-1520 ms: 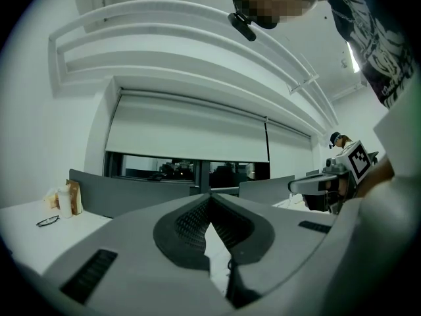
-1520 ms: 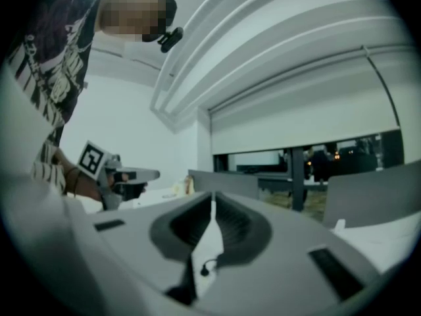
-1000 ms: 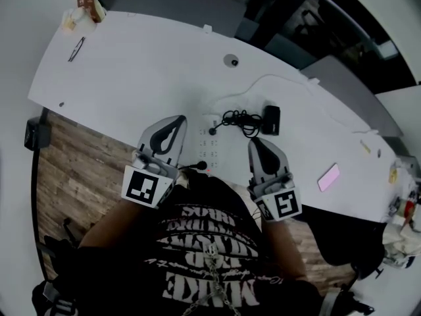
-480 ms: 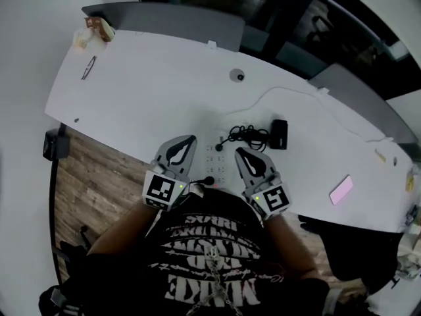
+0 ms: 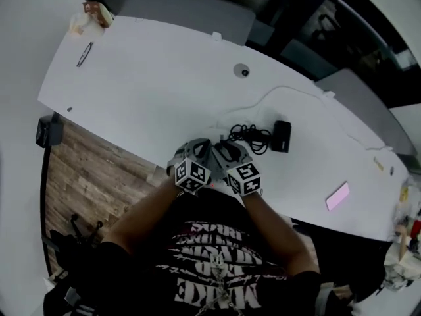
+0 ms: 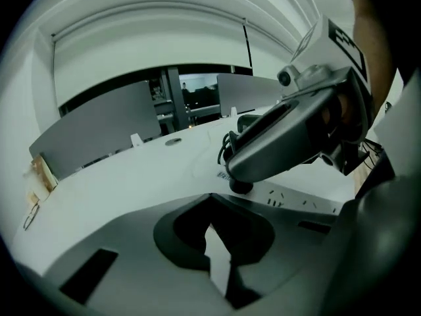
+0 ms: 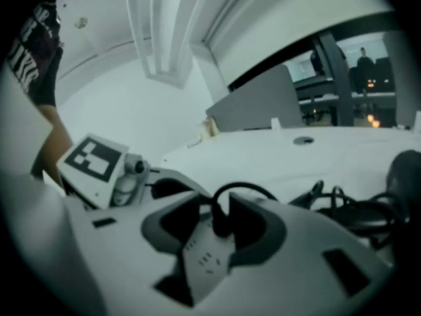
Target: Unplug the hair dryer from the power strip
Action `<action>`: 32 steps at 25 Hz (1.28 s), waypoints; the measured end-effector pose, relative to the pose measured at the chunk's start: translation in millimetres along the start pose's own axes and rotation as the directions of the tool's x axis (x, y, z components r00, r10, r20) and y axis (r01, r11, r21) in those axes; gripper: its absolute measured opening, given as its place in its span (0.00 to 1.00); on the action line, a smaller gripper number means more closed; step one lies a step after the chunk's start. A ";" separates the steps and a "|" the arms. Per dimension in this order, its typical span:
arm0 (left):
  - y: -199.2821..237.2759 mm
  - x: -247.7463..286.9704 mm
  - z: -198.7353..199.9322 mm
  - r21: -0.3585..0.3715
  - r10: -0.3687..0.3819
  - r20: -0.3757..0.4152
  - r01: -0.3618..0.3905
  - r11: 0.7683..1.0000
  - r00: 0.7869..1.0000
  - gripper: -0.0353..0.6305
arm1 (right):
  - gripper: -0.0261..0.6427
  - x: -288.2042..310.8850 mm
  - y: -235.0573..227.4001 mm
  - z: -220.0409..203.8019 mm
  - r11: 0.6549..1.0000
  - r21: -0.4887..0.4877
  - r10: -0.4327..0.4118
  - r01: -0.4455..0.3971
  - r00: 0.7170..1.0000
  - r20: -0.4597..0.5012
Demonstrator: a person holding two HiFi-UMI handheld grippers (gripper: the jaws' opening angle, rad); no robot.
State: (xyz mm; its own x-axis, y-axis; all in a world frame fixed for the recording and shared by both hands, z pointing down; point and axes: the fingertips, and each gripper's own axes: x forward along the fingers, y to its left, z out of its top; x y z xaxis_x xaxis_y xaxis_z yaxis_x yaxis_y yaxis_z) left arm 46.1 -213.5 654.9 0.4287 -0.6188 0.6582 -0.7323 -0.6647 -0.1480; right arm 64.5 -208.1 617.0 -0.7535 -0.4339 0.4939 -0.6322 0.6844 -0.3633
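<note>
The white power strip point(image 7: 205, 262) lies near the table's front edge; in the head view both grippers hide it. A black plug point(image 7: 220, 224) stands in it, and its cord loops back to a tangled coil point(image 5: 250, 135) beside the black hair dryer point(image 5: 281, 135). My right gripper point(image 7: 216, 206) is low over the strip. Its jaws are opening, with the plug between them and a gap on either side. My left gripper point(image 6: 210, 199) hangs just left of it, tips together and nothing in them. From the left gripper view the right gripper point(image 6: 289, 137) crosses above the plug point(image 6: 240, 186).
The white table point(image 5: 164, 91) curves away, with a round grommet point(image 5: 242, 71) and a thin white cable point(image 5: 289, 89) behind the dryer. A pink slab point(image 5: 337, 196) lies at right, glasses point(image 5: 84, 53) and snack packets point(image 5: 92, 13) far left. Wooden floor point(image 5: 99, 170) shows below the edge.
Both grippers have dropped and drawn together over the power strip at the table's front edge. The right gripper's jaws have parted around the plug.
</note>
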 end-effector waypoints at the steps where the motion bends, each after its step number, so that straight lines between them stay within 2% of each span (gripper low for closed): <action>1: -0.4 1.9 2.0 0.023 0.003 0.001 -0.003 1.000 1.000 0.09 | 0.26 1.8 0.1 4.6 1.000 0.013 -0.004 0.004 1.000 0.019; 2: -0.6 3.4 3.5 0.054 0.008 0.003 -0.008 0.999 1.000 0.09 | 0.18 3.2 -1.0 8.5 0.999 0.038 -0.010 0.009 0.999 0.036; 4: -0.7 4.0 5.2 0.113 0.028 0.015 -0.030 0.993 0.999 0.09 | 0.14 4.4 -3.3 13.0 0.992 0.124 -0.007 -0.001 0.998 0.066; 6: 2.3 1.9 5.9 0.130 0.057 0.026 -0.060 0.990 0.998 0.09 | 0.14 1.4 -4.1 18.2 0.973 0.226 0.016 -0.043 0.993 0.121; 8: 11.6 0.5 -4.2 0.119 0.082 -0.012 -0.080 0.990 0.997 0.09 | 0.14 -6.8 -6.4 29.9 0.938 0.329 0.035 -0.111 0.973 0.227; 10: 20.4 1.9 -34.8 0.117 0.070 -0.114 -0.056 0.992 0.991 0.09 | 0.14 -17.6 -11.1 44.6 0.893 0.415 0.027 -0.175 0.940 0.339; 11: 22.6 1.7 -47.0 0.123 0.061 -0.133 -0.044 0.991 0.989 0.08 | 0.14 -21.6 -15.5 49.2 0.870 0.452 0.015 -0.197 0.927 0.375; 13: 26.2 -1.4 -55.7 0.134 0.062 -0.139 -0.043 0.990 0.988 0.08 | 0.14 -25.2 -27.7 51.6 0.826 0.517 -0.006 -0.224 0.914 0.406; 15: 31.6 -6.3 -48.8 0.077 0.061 -0.136 -0.051 0.996 0.989 0.08 | 0.14 -30.1 -39.5 57.9 0.801 0.548 -0.027 -0.240 0.901 0.434; 17: 38.0 -14.8 -32.5 0.014 0.064 -0.081 -0.063 0.998 0.995 0.08 | 0.14 -34.5 -49.4 65.5 0.801 0.557 -0.060 -0.220 0.896 0.441; 19: 44.7 -28.3 -13.1 -0.029 0.072 0.015 -0.072 0.997 0.997 0.08 | 0.14 -30.8 -63.5 59.9 0.799 0.581 -0.107 -0.154 0.914 0.391; 21: 51.2 -47.2 8.9 -0.095 0.066 0.132 -0.054 0.994 0.989 0.08 | 0.14 -25.1 -82.4 51.1 0.783 0.614 -0.156 -0.097 0.925 0.346; 24: 63.5 -87.7 53.3 -0.227 0.062 0.296 0.007 0.974 0.953 0.08 | 0.15 -19.5 -104.6 43.6 0.750 0.661 -0.200 -0.040 0.938 0.283; 25: 68.1 -101.1 66.6 -0.253 0.068 0.339 0.021 0.967 0.938 0.08 | 0.21 -19.1 -108.2 39.2 0.727 0.686 -0.201 -0.027 0.947 0.251; 27: 77.8 -126.9 89.1 -0.273 0.087 0.408 0.031 0.962 0.909 0.08 | 0.28 -25.7 -107.4 29.2 0.675 0.738 -0.196 -0.008 0.962 0.189; 28: 83.0 -140.1 99.9 -0.271 0.098 0.437 0.028 0.962 0.894 0.08 | 0.28 -33.7 -102.1 25.8 0.660 0.751 -0.191 -0.002 0.967 0.171; 29: 88.2 -153.9 111.0 -0.267 0.108 0.466 0.023 0.963 0.878 0.08 | 0.29 -45.0 -94.0 24.6 0.658 0.753 -0.187 -0.002 0.968 0.165; 30: 93.0 -168.2 122.1 -0.266 0.119 0.494 0.019 0.964 0.861 0.08 | 0.29 -59.8 -83.9 26.3 0.670 0.742 -0.185 -0.006 0.967 0.175; 31: 96.9 -183.0 133.0 -0.272 0.130 0.520 0.020 0.962 0.844 0.08 | 0.29 -78.4 -72.6 32.4 0.700 0.714 -0.191 -0.011 0.960 0.202; 32: 99.8 -197.7 143.6 -0.282 0.139 0.543 0.024 0.959 0.828 0.08 | 0.29 -100.5 -60.4 44.3 0.750 0.661 -0.206 -0.007 0.948 0.243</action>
State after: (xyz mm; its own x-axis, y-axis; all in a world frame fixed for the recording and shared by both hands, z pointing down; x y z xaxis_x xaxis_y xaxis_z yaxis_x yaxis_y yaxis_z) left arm -35.7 -217.6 404.0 0.5404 -0.8323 0.1234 -0.8414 -0.5342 0.0815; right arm 170.4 -231.7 554.3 -0.6281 -0.6946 0.3507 -0.5883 0.1288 -0.7983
